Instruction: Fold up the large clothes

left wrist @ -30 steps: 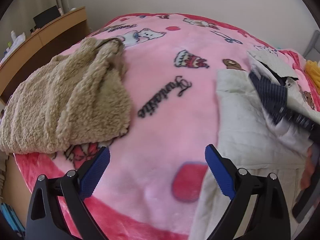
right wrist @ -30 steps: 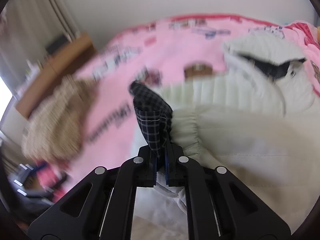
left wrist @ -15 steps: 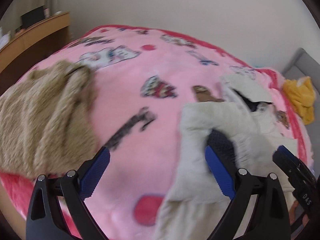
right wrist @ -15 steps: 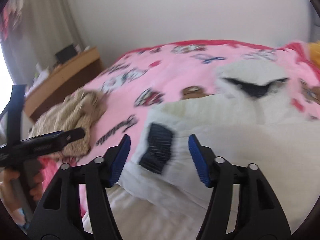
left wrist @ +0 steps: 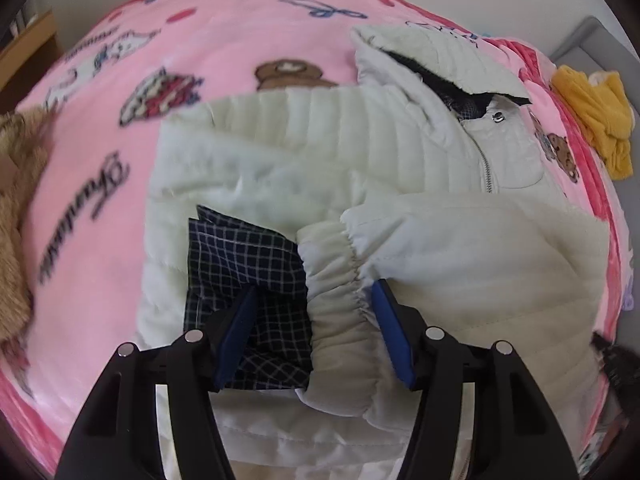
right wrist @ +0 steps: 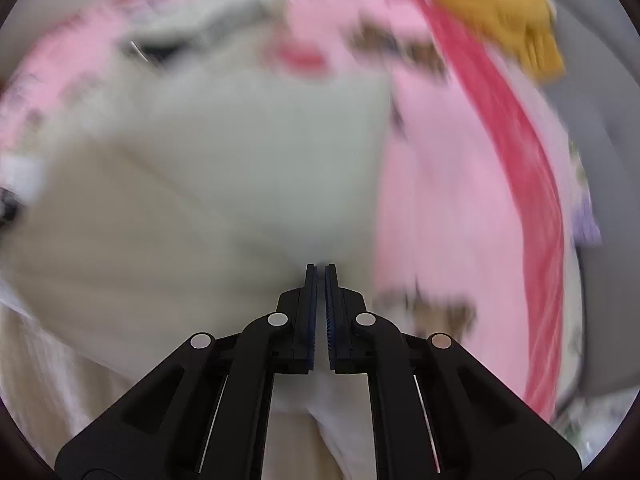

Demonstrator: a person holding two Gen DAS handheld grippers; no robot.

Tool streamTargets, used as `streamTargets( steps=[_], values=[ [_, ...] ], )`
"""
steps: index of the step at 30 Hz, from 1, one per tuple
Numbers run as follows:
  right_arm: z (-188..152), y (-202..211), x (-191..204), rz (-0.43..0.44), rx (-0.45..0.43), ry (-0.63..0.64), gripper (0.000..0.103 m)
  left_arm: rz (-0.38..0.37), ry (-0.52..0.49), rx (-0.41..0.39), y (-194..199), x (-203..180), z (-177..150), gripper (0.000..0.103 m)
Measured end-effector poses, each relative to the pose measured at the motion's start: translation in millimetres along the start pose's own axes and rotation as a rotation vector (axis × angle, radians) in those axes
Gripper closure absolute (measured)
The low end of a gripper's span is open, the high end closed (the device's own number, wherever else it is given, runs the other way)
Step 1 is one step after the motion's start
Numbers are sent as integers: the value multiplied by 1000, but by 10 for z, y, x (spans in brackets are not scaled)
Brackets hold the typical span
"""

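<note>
Sleeve cuff [left wrist: 340,280] now between closing fingers [left wrist: 236,332]

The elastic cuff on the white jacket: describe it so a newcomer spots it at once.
On the pink cartoon blanket lies a white quilted jacket. Its sleeve is folded across the front, ending between the closing left gripper pads. The elastic cuff is the gathered, puckered band beside the dark checked lining.
</note>
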State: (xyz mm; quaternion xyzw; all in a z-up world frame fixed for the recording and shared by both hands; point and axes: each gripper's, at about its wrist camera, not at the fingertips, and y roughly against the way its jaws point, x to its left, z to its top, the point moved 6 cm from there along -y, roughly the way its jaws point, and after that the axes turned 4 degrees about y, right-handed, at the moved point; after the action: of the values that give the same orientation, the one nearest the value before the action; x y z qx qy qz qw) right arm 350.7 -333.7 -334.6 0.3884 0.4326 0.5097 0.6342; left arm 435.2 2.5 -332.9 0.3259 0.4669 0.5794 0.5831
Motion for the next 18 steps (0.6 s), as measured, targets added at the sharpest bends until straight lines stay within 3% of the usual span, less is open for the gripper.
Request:
streamTargets(
  steps=[2,5,8,14,18],
  values=[
    [-82,-46,-30,10,-52,-34,99,9,-32,-7,-65,17,-60,43],
    [-198,-232,70,-81,-39,62,101,37,-106,-40,-117,-84,-107,42],
    [-231,-335,59,-120,-53,86,102,-3,-129,-65,-183,-95,-121,40],
    [-244,-382,-8,-79,-47,45,102,1,-170,-127,-255,-124,-113,38],
    [-129,-48,-72,-22,-101,17,96,19,-131,-132,5,-79,-5,33]
  ],
)
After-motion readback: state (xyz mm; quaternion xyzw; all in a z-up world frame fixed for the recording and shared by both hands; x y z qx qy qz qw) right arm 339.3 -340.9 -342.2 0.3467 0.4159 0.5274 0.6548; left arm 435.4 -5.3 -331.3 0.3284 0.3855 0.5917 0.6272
